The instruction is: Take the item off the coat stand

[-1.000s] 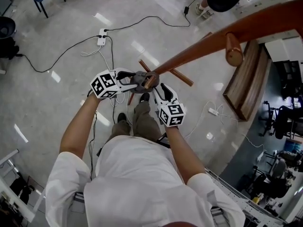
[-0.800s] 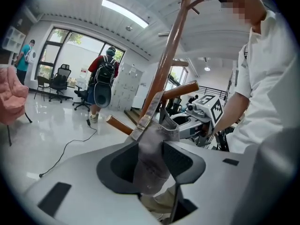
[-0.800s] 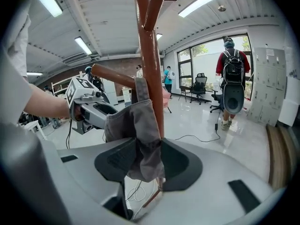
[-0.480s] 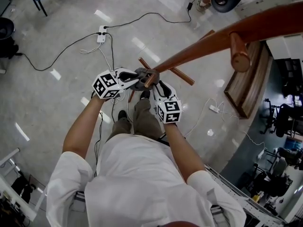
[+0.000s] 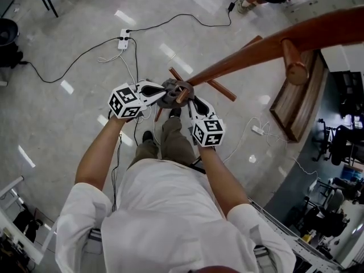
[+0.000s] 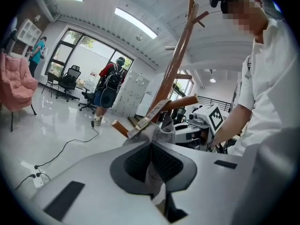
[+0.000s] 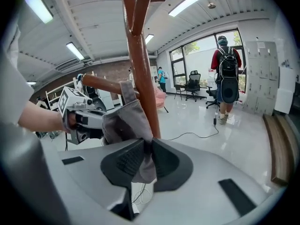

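One grey bag (image 7: 123, 120) hangs on the stand's (image 5: 256, 47) peg (image 5: 182, 94). Beside the peg, two claws, the left gripper (image 5: 161, 95) and the right gripper (image 5: 191, 102), jaws just closing, each pinch its cloth.

Grey on the cloth item (image 5: 169, 94), tan strap across it. Reddish-brown wood all along the coat stand (image 5: 250, 50). Black-and-white square markers on the white cubes of the left gripper (image 5: 161, 97) and right gripper (image 5: 192, 106), dark grey jaws. White shirt (image 5: 165, 220). Pale grey glossy floor (image 5: 68, 124), white power strip (image 5: 123, 40). Pink armchair (image 6: 16, 86) far off.
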Demonstrator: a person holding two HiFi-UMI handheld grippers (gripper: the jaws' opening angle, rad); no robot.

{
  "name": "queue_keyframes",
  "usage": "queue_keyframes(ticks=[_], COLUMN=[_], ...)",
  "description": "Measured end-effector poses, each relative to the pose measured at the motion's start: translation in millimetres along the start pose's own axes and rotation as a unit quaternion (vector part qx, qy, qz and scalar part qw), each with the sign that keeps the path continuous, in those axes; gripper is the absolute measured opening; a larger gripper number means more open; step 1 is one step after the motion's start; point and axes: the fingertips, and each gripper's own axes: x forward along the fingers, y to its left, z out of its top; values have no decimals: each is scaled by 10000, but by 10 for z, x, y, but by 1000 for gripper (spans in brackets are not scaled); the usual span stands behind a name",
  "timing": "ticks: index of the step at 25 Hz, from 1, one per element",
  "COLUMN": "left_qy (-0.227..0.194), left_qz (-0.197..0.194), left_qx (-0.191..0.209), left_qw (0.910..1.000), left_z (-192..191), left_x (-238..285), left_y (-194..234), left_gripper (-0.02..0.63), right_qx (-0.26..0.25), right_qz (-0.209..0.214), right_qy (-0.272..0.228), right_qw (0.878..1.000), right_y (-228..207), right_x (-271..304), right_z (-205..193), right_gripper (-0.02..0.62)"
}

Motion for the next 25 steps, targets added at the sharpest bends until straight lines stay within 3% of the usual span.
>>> queue_keyframes(ticks=[5, 19, 25], left_qy=[-116, -482, -426], left_qz=[39, -92, 30], left_qx=[-74, -88, -63], left_qw=[9999, 9988, 9991], left_z=[55, 253, 303], left_x=[-78, -488, -641], left_y=[-35, -459, -689], left_gripper=[18, 17, 17], right_qx=[166, 11, 19], right_qz=[95, 327, 486], right_qy=[-83, -384, -409], right_qw=[9998, 9987, 9980], right_y=[30, 422, 605], right_x=[-28, -408, -670], right_z=[53, 265, 300], right_gripper=[49, 44, 44])
